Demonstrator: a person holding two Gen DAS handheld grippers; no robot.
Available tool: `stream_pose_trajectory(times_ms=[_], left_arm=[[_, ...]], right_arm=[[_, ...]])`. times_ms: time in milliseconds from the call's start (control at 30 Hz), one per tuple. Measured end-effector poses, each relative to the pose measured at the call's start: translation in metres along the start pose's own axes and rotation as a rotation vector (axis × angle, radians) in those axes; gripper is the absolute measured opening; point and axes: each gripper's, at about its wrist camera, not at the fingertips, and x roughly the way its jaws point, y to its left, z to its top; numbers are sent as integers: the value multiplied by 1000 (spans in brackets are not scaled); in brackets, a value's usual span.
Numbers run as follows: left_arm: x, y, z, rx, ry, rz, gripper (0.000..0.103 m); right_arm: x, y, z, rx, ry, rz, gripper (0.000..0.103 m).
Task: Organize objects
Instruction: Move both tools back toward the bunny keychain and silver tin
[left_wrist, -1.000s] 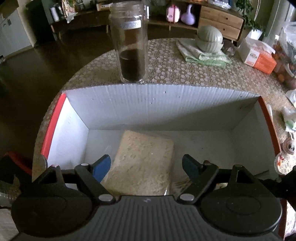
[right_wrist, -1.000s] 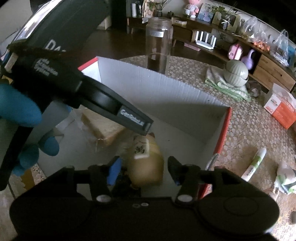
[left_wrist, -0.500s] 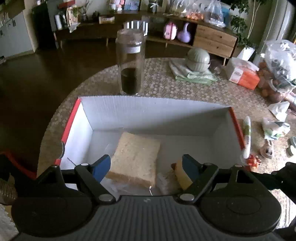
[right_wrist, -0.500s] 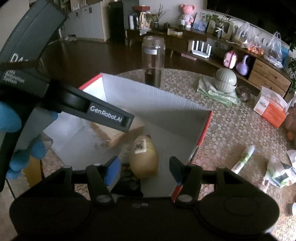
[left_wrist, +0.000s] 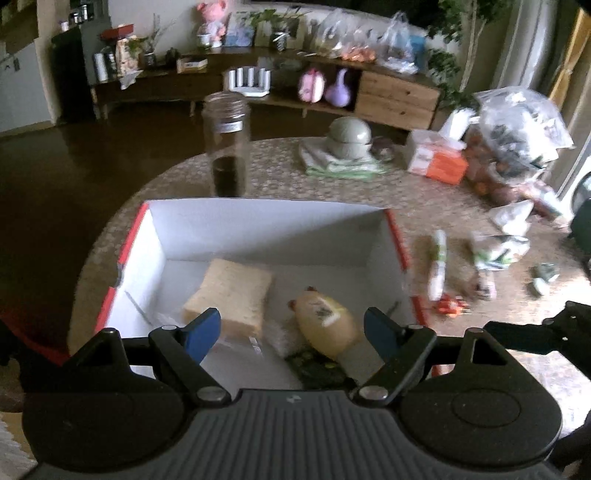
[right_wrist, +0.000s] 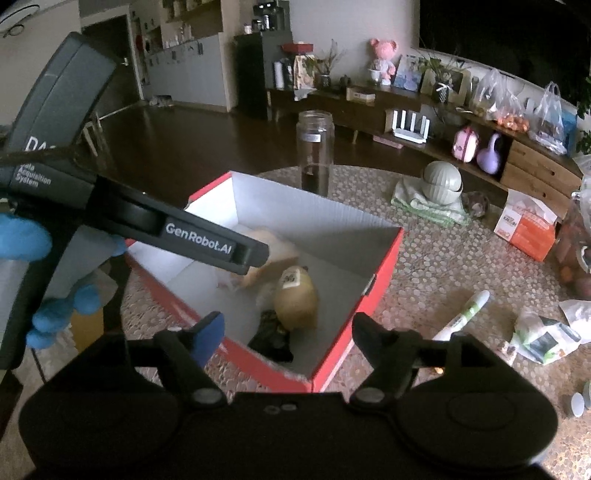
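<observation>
1. The left hand-held gripper (left_wrist: 291, 332) hangs above the near edge of the box (left_wrist: 266, 218), its jaws spread wide with nothing between them.
2. The right hand-held gripper (right_wrist: 286, 328) is likewise spread and empty, over the box's near corner.
3. The box, red outside and white inside, sits on the round bench (left_wrist: 280, 170).
4. Inside lie a slice of bread (left_wrist: 231, 291) in clear wrap, a tan bottle (left_wrist: 325, 321) on its side just beside it, and a dark packet (left_wrist: 317, 365) touching the bottle's near end.
5. A glass jar (left_wrist: 227, 144) with dark contents stands upright just behind the box.
6. A white and green tube (left_wrist: 436, 266) lies on the bench to the right of the box.
7. A folded cloth (left_wrist: 340, 166) carrying a grey-green lidded bowl (left_wrist: 349, 138) and an orange tissue box (left_wrist: 439, 158) sit farther back.
</observation>
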Motion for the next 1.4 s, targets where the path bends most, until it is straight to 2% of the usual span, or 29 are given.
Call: stream_pose_trajectory(times_ms=[133,267,467,533,633,1000,1067,1100,1200,1400], left_arm=[[-13,-11,-11,0,-40,-44,84],[-26,-29,-22,54,-79,-38,84],[-37,-54,-39,84,-92,-71,86],[-37,-62,-44,78,-92,-86,90],[-36,-76,-50,80,-102,-97,100],[-11,-148,-57,141,-155,-124,103],[-4,-163,-56,164,-163,-132,103],[0,-171,-56,175,-160,-139,103],[15,-192,-55,209,-129,-185,103],[48,-229,-55,265,-101,-212,103]], right_arm=[[-18,-6,-15,-2,-13,13,80],[-40,-19,-34,16,-27,17,82],[-64,-41,-54,55,-44,0,84],[-68,-46,-58,61,-48,-7,85],[-82,-72,-74,100,-58,-38,85],[-112,-153,-120,223,-59,-162,85],[-120,-180,-131,272,-64,-197,85],[-120,-180,-131,272,-64,-197,85],[-126,-213,-142,318,-70,-240,85],[-117,-253,-155,381,-53,-281,85]])
